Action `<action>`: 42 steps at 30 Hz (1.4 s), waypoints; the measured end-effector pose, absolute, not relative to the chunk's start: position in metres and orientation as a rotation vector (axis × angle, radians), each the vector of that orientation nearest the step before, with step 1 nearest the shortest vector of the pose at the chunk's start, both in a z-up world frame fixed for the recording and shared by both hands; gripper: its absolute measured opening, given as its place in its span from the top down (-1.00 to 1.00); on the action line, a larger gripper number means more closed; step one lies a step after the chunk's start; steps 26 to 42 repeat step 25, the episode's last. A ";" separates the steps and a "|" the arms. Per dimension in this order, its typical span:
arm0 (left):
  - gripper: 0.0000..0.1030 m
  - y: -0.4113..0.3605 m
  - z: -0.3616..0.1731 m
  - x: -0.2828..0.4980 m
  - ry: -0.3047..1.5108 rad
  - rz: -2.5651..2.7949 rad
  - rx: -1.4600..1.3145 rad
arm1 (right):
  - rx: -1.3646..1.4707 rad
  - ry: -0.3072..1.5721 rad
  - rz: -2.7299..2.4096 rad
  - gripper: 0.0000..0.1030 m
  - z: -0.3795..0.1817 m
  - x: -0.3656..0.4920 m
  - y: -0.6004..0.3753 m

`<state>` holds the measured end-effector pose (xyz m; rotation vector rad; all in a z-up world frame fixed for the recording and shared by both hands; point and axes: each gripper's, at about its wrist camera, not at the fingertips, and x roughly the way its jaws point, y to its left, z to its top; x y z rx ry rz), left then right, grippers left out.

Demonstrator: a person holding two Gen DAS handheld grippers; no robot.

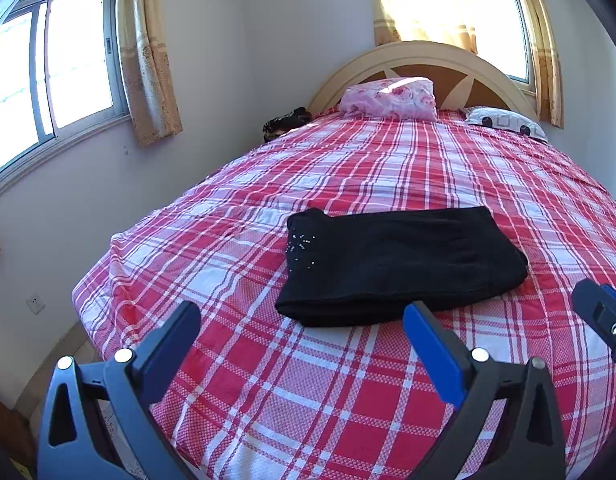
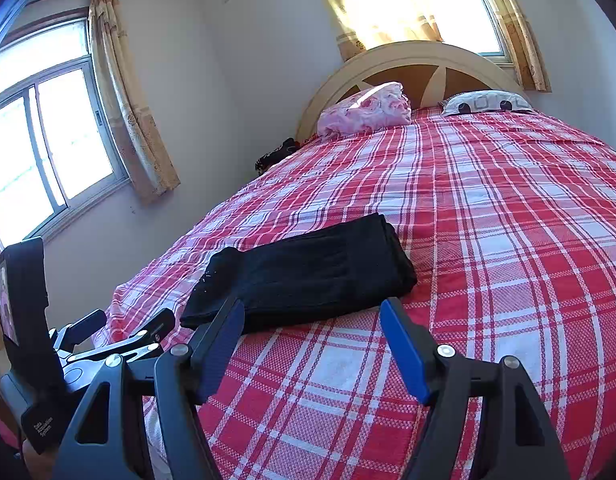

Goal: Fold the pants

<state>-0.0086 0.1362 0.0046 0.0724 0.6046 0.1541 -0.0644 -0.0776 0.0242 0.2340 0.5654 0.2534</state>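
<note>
Black pants lie folded into a compact rectangle on the red plaid bed, with small shiny studs near their left end. My left gripper hovers just in front of the pants, its jaws wide apart and nothing between them. In the right wrist view the same pants lie ahead and slightly left. My right gripper stands open at their near edge, not touching them. The right gripper's tip shows at the right edge of the left wrist view, and the left gripper's body at the lower left of the right wrist view.
A pink floral pillow and a white patterned pillow rest against the arched headboard. A dark bundle sits at the bed's far left corner. Windows with beige curtains line the walls. The bed's left edge drops to the floor.
</note>
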 end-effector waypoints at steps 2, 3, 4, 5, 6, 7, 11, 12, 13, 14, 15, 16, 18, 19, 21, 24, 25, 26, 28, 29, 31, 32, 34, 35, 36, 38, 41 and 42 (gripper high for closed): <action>-1.00 0.136 0.004 -0.008 0.610 0.153 0.072 | 0.234 0.568 0.255 -0.40 0.024 -0.064 -0.077; -1.00 0.136 0.003 -0.008 0.611 0.152 0.071 | 0.235 0.568 0.256 -0.40 0.024 -0.065 -0.077; -1.00 0.136 0.003 -0.008 0.611 0.152 0.071 | 0.236 0.567 0.255 -0.40 0.023 -0.064 -0.077; -1.00 0.135 0.003 -0.008 0.610 0.153 0.072 | 0.237 0.567 0.255 -0.40 0.023 -0.065 -0.077; -1.00 0.136 0.003 -0.008 0.610 0.153 0.072 | 0.238 0.568 0.255 -0.40 0.023 -0.065 -0.077; -1.00 0.136 0.003 -0.008 0.611 0.153 0.071 | 0.238 0.568 0.255 -0.40 0.023 -0.065 -0.078; -1.00 0.135 0.003 -0.008 0.615 0.151 0.071 | 0.243 0.570 0.253 -0.40 0.022 -0.065 -0.079; -1.00 0.135 0.003 -0.008 0.614 0.152 0.071 | 0.244 0.570 0.252 -0.40 0.021 -0.065 -0.079; -1.00 0.135 0.003 -0.008 0.613 0.156 0.074 | 0.245 0.570 0.250 -0.40 0.021 -0.066 -0.079; -1.00 0.134 0.003 -0.008 0.611 0.162 0.080 | 0.246 0.570 0.248 -0.40 0.021 -0.066 -0.080; -1.00 0.133 0.003 -0.008 0.610 0.166 0.083 | 0.248 0.571 0.246 -0.40 0.021 -0.066 -0.080; -1.00 0.133 0.003 -0.008 0.608 0.170 0.082 | 0.249 0.571 0.244 -0.40 0.021 -0.066 -0.081; -1.00 0.135 0.003 -0.007 0.611 0.163 0.067 | 0.252 0.571 0.242 -0.40 0.021 -0.066 -0.082; -1.00 0.136 0.002 -0.006 0.621 0.157 0.057 | 0.253 0.572 0.238 -0.40 0.021 -0.066 -0.083; -1.00 0.137 0.001 -0.005 0.635 0.151 0.049 | 0.256 0.573 0.234 -0.40 0.021 -0.066 -0.084; -1.00 0.135 0.000 -0.004 0.638 0.150 0.059 | 0.258 0.572 0.235 -0.40 0.021 -0.067 -0.085; -1.00 0.136 0.000 -0.004 0.640 0.148 0.056 | 0.257 0.571 0.235 -0.40 0.021 -0.067 -0.085; -1.00 0.136 0.000 -0.004 0.640 0.148 0.056 | 0.257 0.571 0.235 -0.40 0.021 -0.067 -0.085; -1.00 0.136 0.000 -0.004 0.640 0.148 0.056 | 0.257 0.571 0.235 -0.40 0.021 -0.067 -0.085; -1.00 0.136 0.000 -0.004 0.640 0.148 0.056 | 0.257 0.571 0.235 -0.40 0.021 -0.067 -0.085; -1.00 0.136 0.000 -0.004 0.640 0.148 0.056 | 0.257 0.571 0.235 -0.40 0.021 -0.067 -0.085; -1.00 0.136 0.000 -0.004 0.640 0.148 0.056 | 0.257 0.571 0.235 -0.40 0.021 -0.067 -0.085; -1.00 0.136 0.000 -0.004 0.640 0.148 0.056 | 0.257 0.571 0.235 -0.40 0.021 -0.067 -0.085; -1.00 0.136 0.000 -0.004 0.640 0.148 0.056 | 0.257 0.571 0.235 -0.40 0.021 -0.067 -0.085; -1.00 0.136 0.000 -0.004 0.640 0.148 0.056 | 0.257 0.571 0.235 -0.40 0.021 -0.067 -0.085; -1.00 0.136 0.000 -0.004 0.640 0.148 0.056 | 0.257 0.571 0.235 -0.40 0.021 -0.067 -0.085; -1.00 0.136 0.000 -0.004 0.640 0.148 0.056 | 0.257 0.571 0.235 -0.40 0.021 -0.067 -0.085; -1.00 0.136 0.000 -0.004 0.640 0.148 0.056 | 0.257 0.571 0.235 -0.40 0.021 -0.067 -0.085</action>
